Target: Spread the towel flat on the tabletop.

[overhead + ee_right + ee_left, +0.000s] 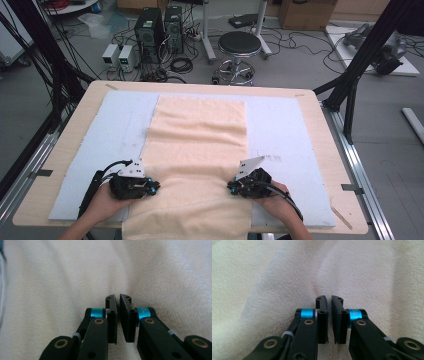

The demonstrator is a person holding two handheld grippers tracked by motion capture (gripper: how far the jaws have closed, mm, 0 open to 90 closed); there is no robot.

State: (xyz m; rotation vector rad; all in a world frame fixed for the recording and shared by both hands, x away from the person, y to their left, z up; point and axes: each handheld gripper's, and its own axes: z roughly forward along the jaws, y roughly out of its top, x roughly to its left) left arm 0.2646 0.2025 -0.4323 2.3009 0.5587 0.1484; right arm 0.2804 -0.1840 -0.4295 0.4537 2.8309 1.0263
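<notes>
Cream-coloured towel (197,150) lies lengthwise down the middle of a pale blue mat (285,135) on a wooden table (325,150), its near end hanging over the table's front edge; that is what we see from the high view. From the same view we see the left gripper (155,186) resting on the towel's left edge near the front, held in the person's left hand (102,202), and the right gripper (231,187) on the towel's right edge, held in the right hand (275,200); both point inward toward each other. A round black stool (239,45) stands on the floor beyond the table. In the left gripper view we look along the two black jaws, which stand nearly together with a thin slit between them; towel fabric puckers at their tips, apparently pinched. In the right gripper view we find the same: jaws drawn almost closed, their tips pressed into a gathered fold of towel.
</notes>
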